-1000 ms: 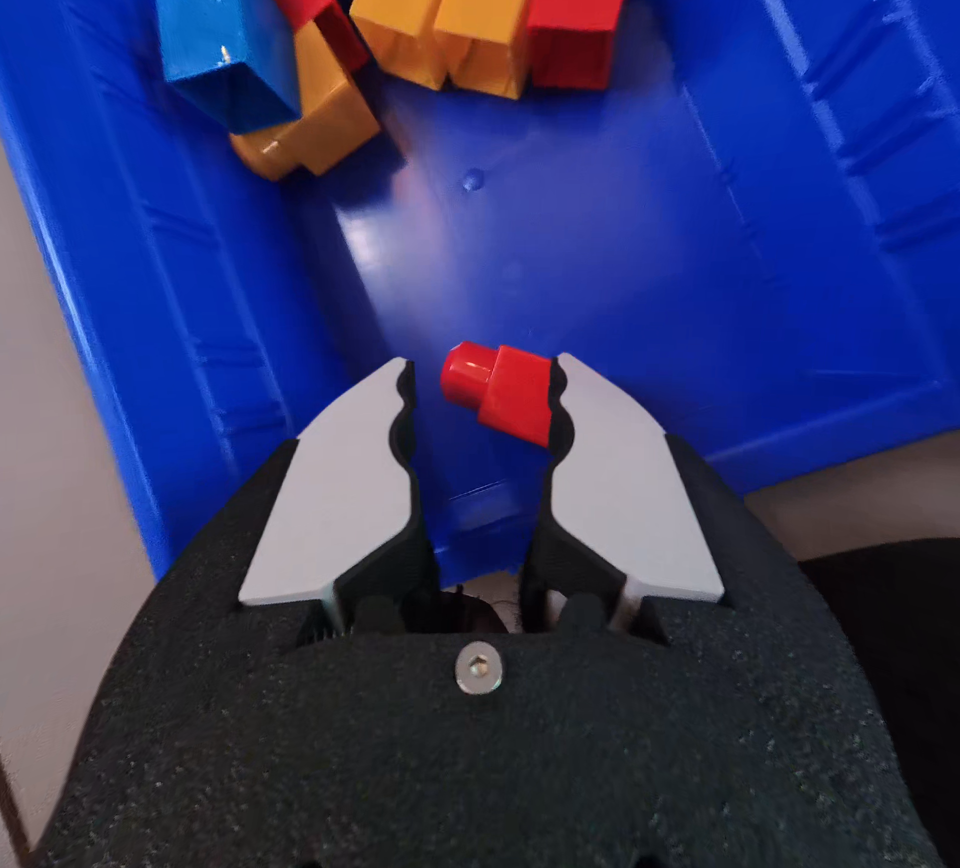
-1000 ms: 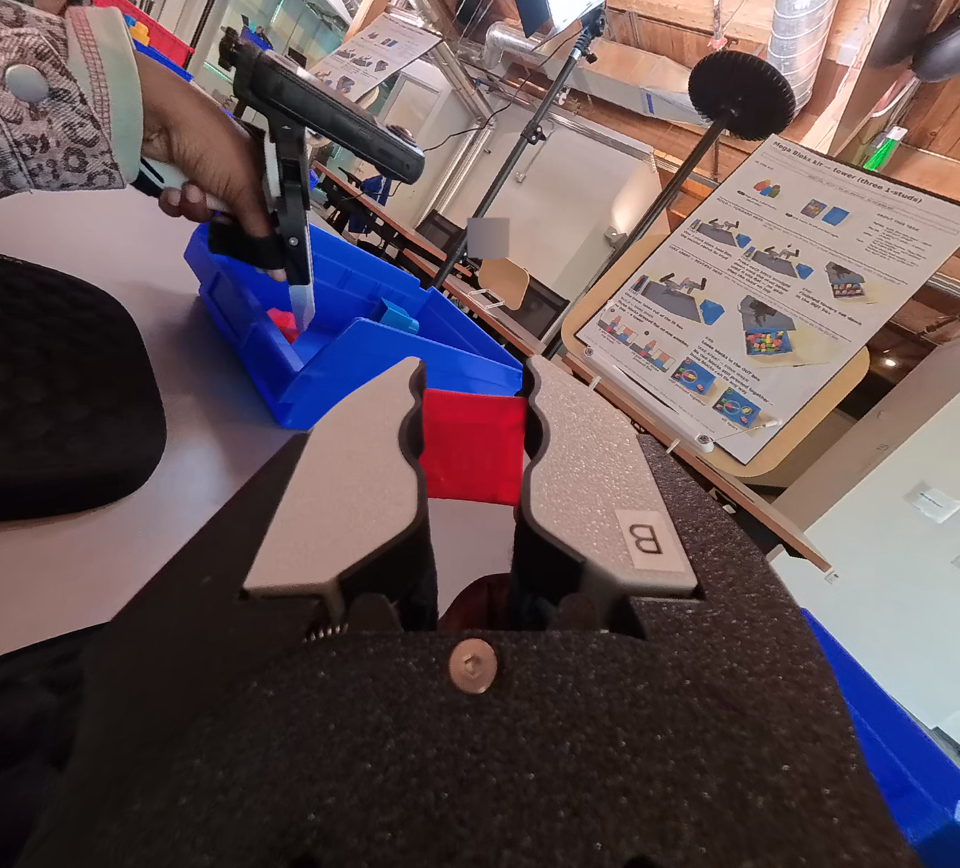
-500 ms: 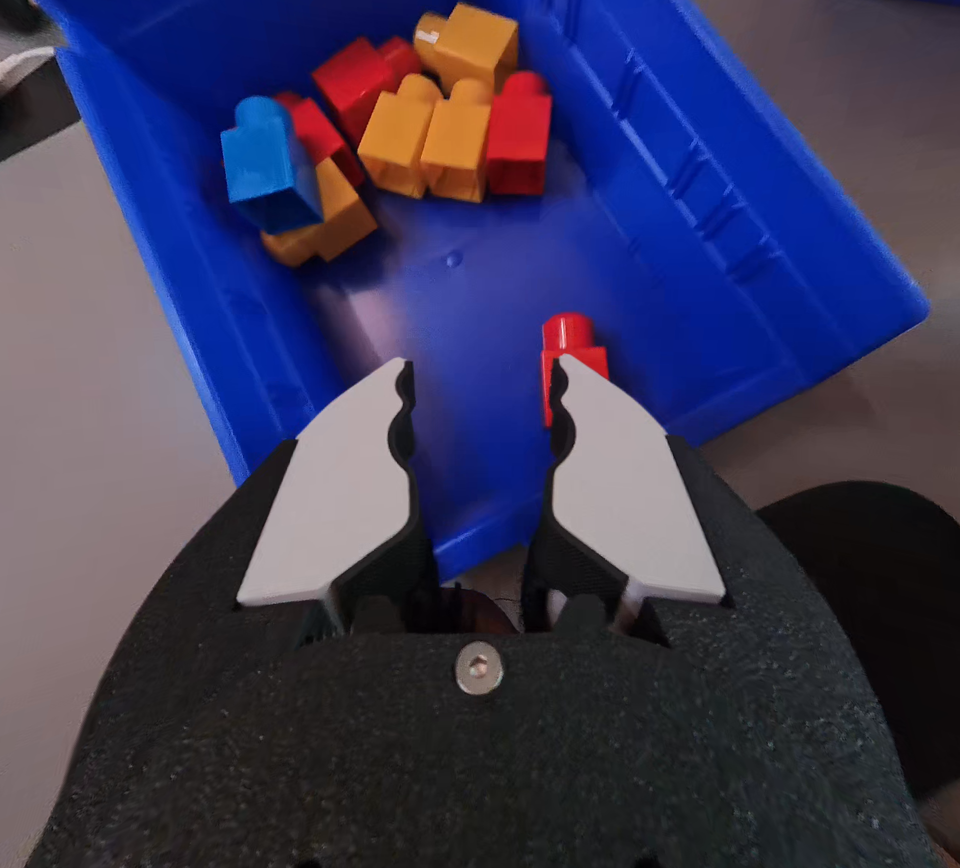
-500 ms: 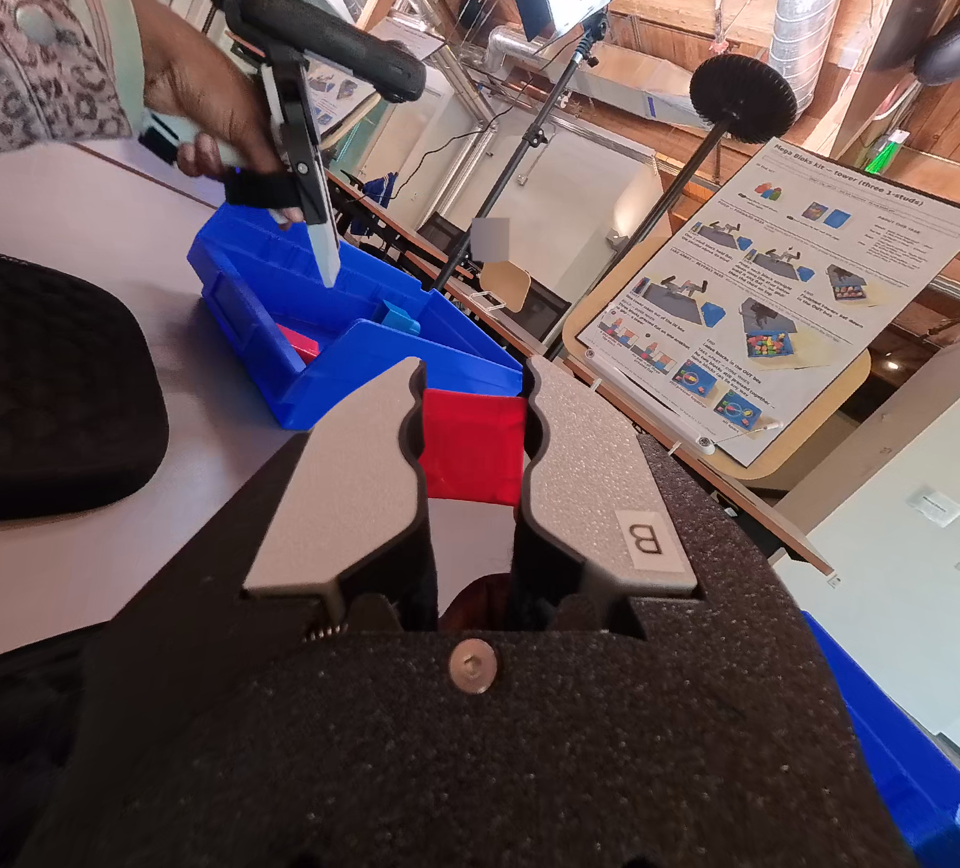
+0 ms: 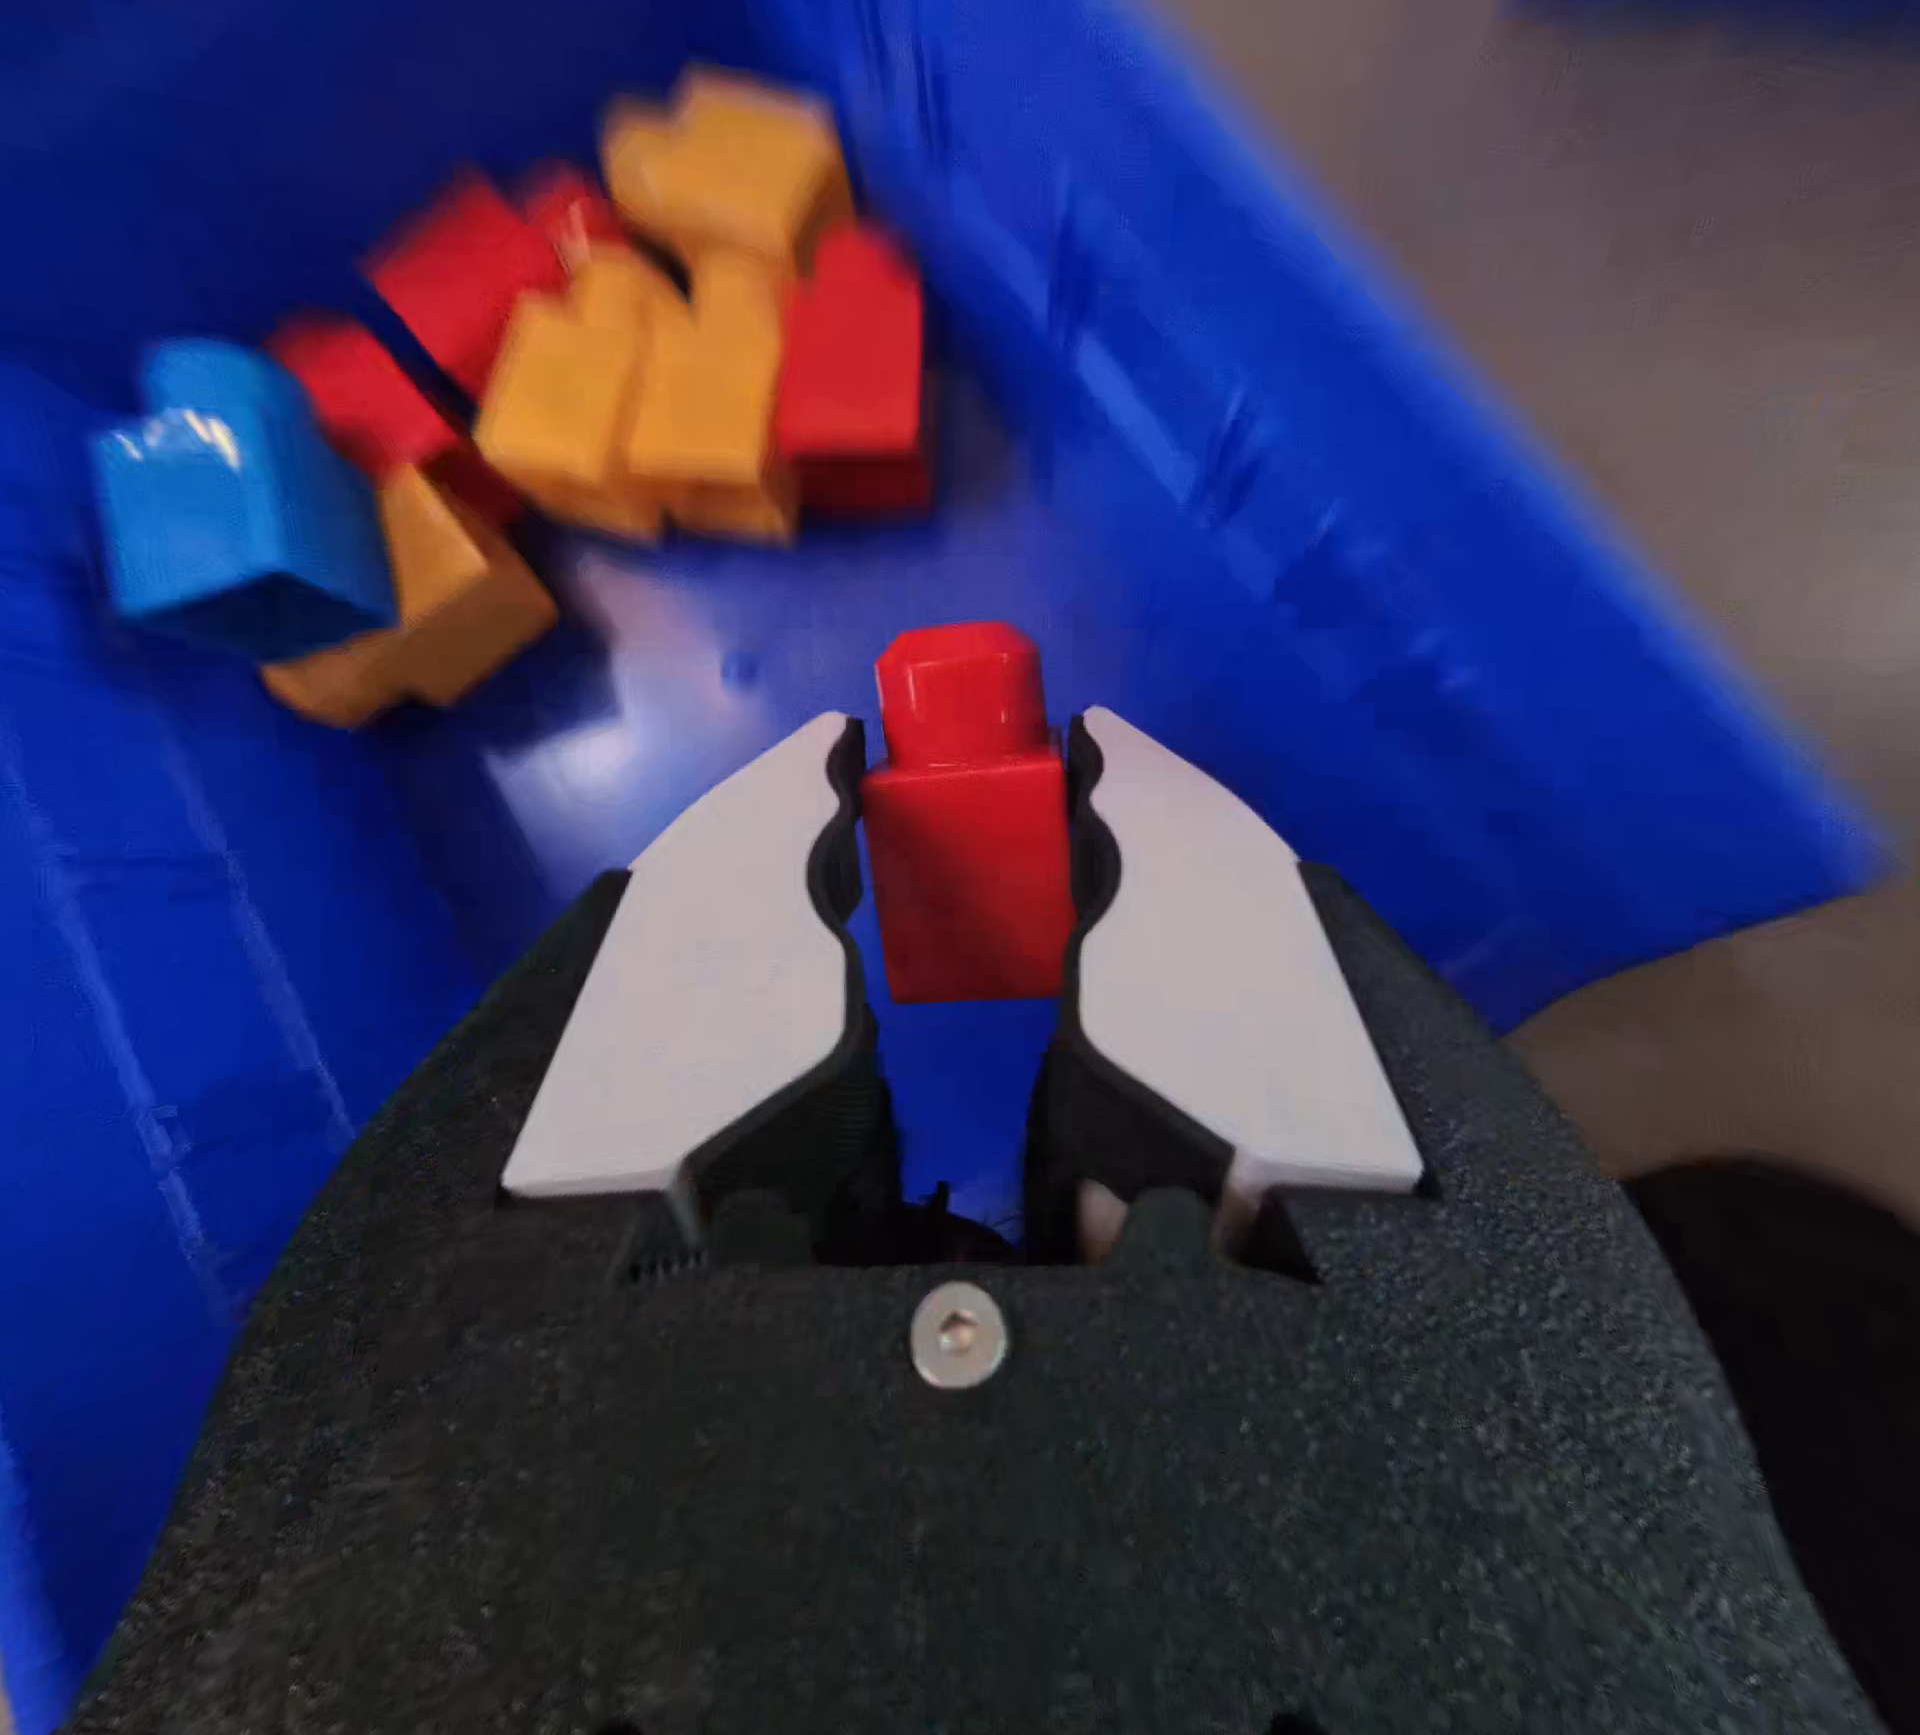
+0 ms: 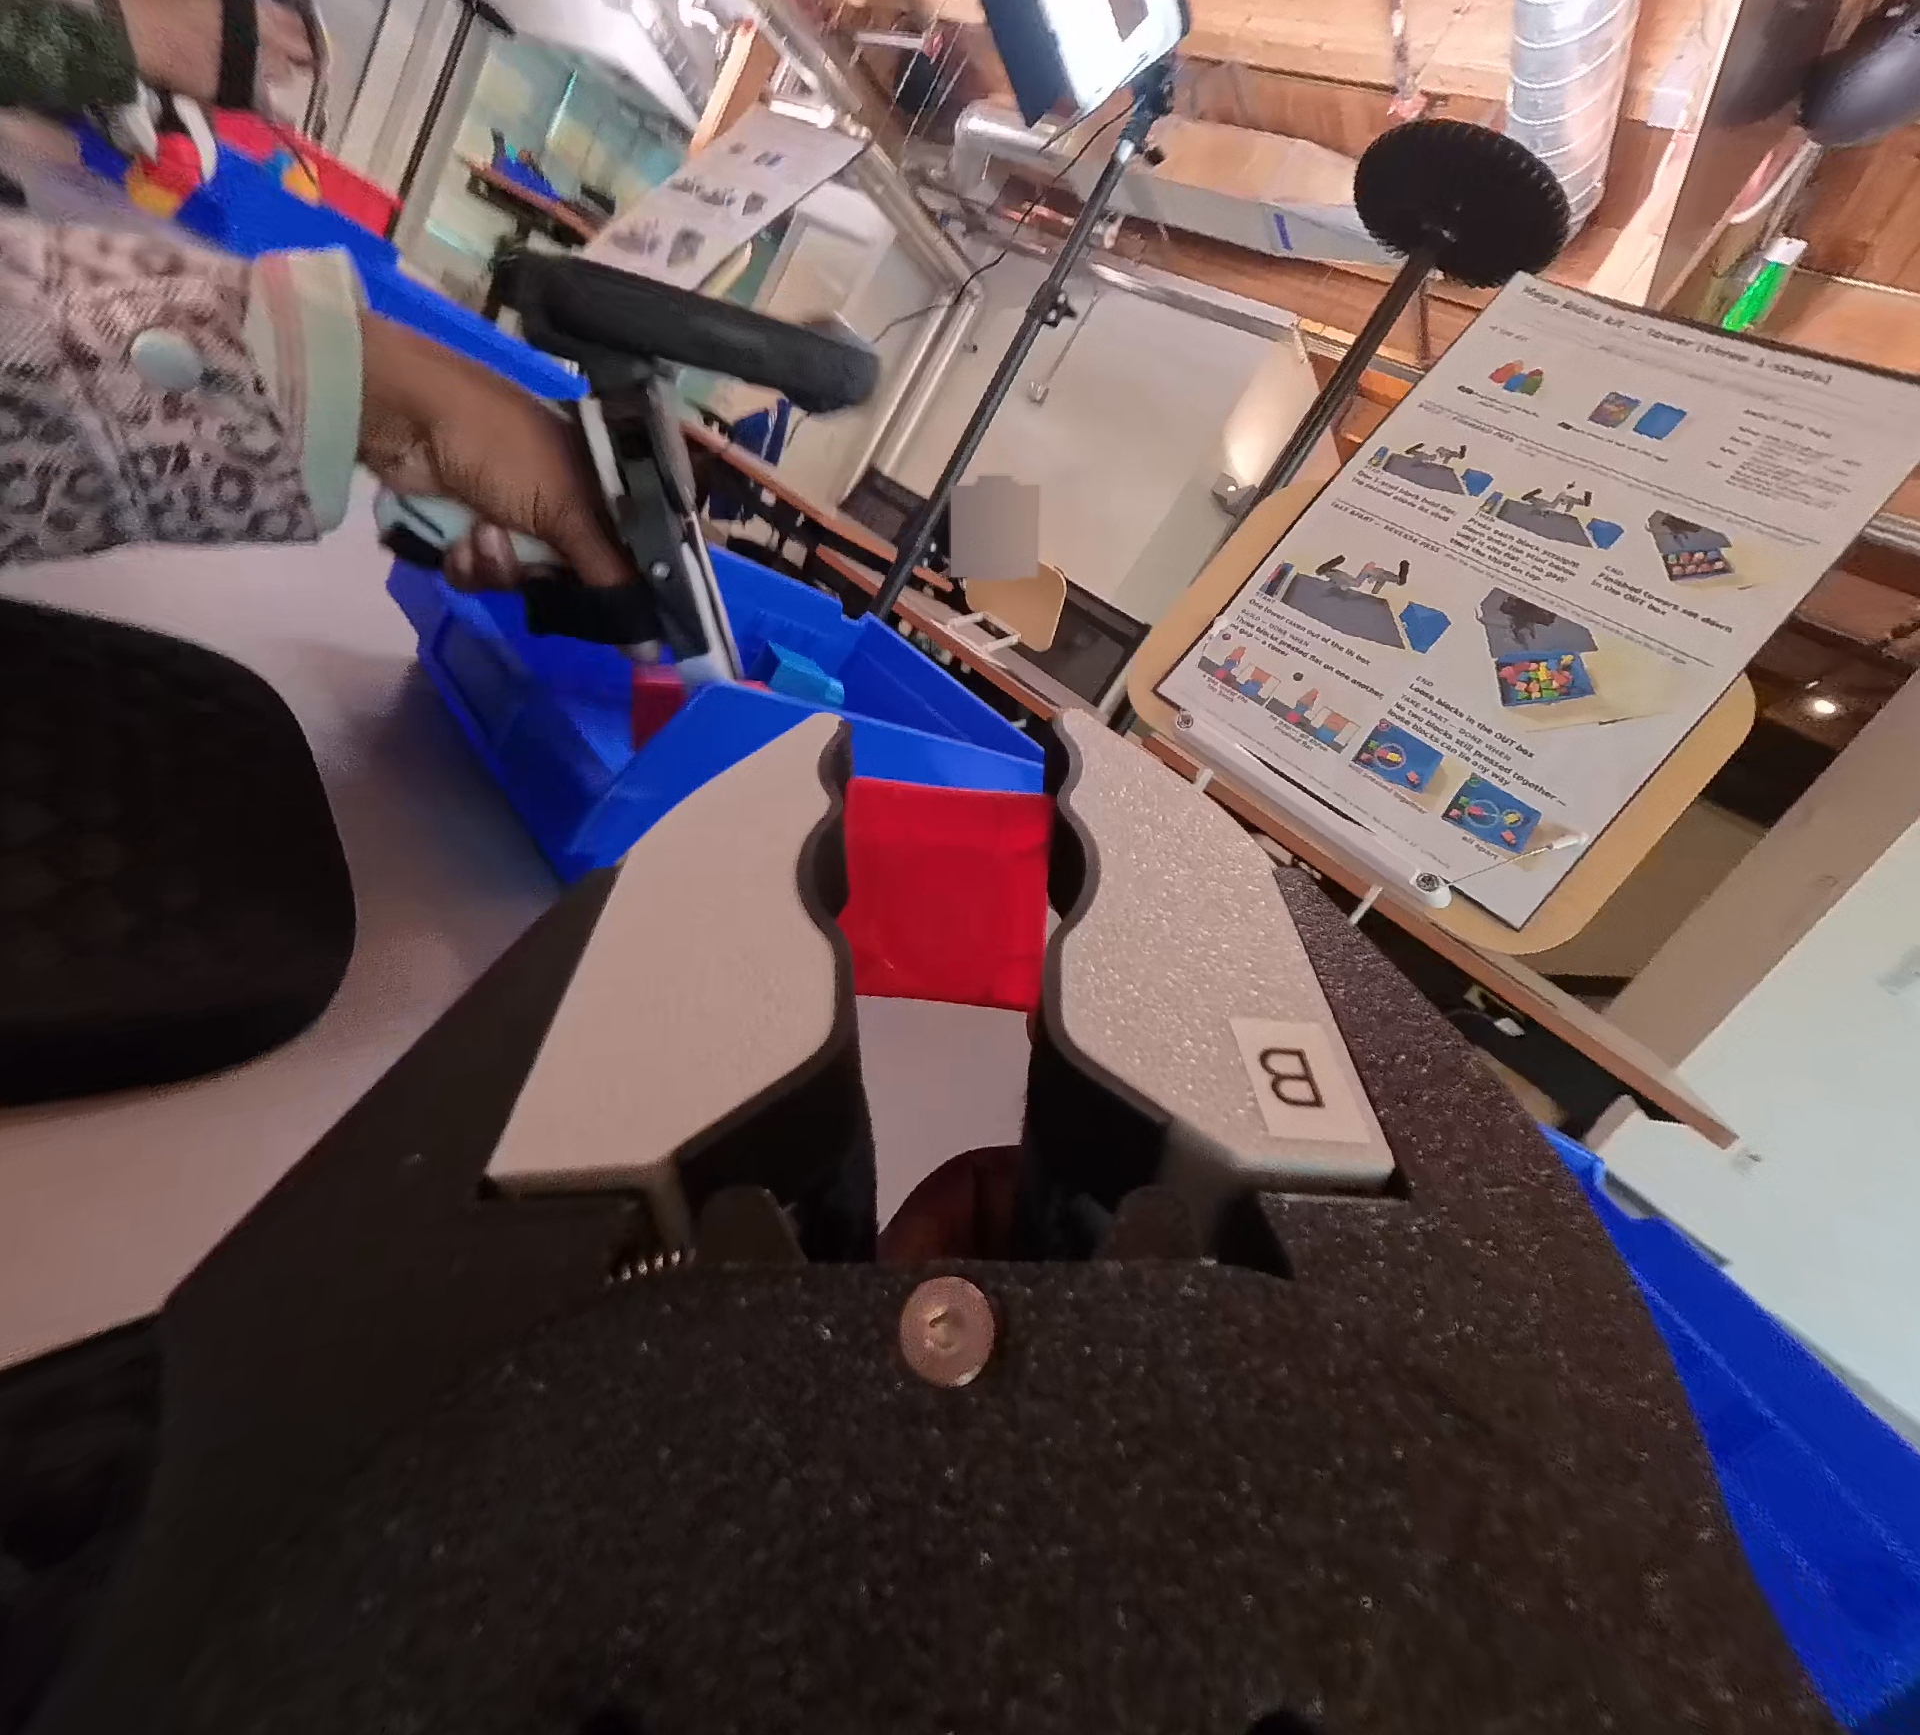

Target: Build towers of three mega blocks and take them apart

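Left gripper [image 5: 966,755] jaws clamp a red block [image 5: 966,875] over the blue bin [image 5: 1299,490]; right gripper [image 6: 945,750], its finger bearing a lettered sticker [image 6: 1294,1077], pinches another red block [image 6: 940,896].

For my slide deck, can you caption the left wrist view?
Left tongs grip a red block over the blue bin of loose blocks.

block [image 5: 966,864] between left tongs [image 5: 964,750], in bin [image 5: 1299,480] | pile [image 5: 582,397] behind-left | pad [image 6: 145,854] left of bin
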Demonstrator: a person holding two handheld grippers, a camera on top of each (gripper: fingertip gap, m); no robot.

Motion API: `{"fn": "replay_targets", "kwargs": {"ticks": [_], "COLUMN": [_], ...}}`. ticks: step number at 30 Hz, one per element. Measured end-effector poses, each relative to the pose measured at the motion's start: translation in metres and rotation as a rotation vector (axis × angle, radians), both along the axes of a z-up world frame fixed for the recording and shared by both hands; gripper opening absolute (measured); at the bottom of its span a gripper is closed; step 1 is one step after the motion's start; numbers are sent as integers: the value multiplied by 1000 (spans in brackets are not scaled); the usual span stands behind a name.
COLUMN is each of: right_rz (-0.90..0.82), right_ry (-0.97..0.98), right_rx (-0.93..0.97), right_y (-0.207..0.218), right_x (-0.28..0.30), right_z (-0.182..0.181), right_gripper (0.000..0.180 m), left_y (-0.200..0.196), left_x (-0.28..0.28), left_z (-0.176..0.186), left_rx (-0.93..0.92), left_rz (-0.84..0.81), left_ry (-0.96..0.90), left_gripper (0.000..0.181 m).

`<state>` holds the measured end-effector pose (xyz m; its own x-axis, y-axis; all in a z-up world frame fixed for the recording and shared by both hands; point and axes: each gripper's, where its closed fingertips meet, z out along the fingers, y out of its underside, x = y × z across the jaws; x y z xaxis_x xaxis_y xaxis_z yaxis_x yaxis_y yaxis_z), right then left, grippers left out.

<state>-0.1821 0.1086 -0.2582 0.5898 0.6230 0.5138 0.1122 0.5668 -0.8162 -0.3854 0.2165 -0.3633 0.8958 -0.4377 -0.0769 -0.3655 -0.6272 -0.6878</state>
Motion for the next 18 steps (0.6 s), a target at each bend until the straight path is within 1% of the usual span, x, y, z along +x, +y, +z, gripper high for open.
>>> {"fn": "replay_targets", "kwargs": {"ticks": [1,2,3,4,5,6,7,9,10,11,14,18], "right_rz": [14,31,52,77,108,140,168,194,201,211,214,176], "right_ry": [36,75,116,159,202,246,285,321,325,313,201,73], "right_rx": [-14,-29,-43,-53,-56,-50,-35,30,67,104,231,397], "right_y": [0,0,-1,-3,-5,-9,-13,-23,-29,-36,-54,-63], "right_x": [3,5,8,10,13,15,17,18,16,11,-11,-33], "right_z": [4,8,12,17,22,28,35,50,56,61,65,61], "right_gripper": [34,34,34,34,34,35,34,34,34,34,35,34], "left_y": [5,4,-5,-19,-31,-40,-45,-46,-45,-43,-46,-50], "left_x": [8,17,28,39,47,53,58,70,75,83,104,117], "left_z": [30,64,96,123,141,150,152,144,138,131,125,131], "left_rx": [158,315,407,441,430,388,320,114,52,2,-45,-125], "left_rz": [18,27,11,-35,-62,-68,-51,0,31,74,136,158], "left_ry": [-174,-403,-676,-957,-1222,-1456,-1664,-1976,-2067,-2086,-2063,-2128], "left_gripper": [37,37,37,37,37,36,36,37,37,37,37,37]}}
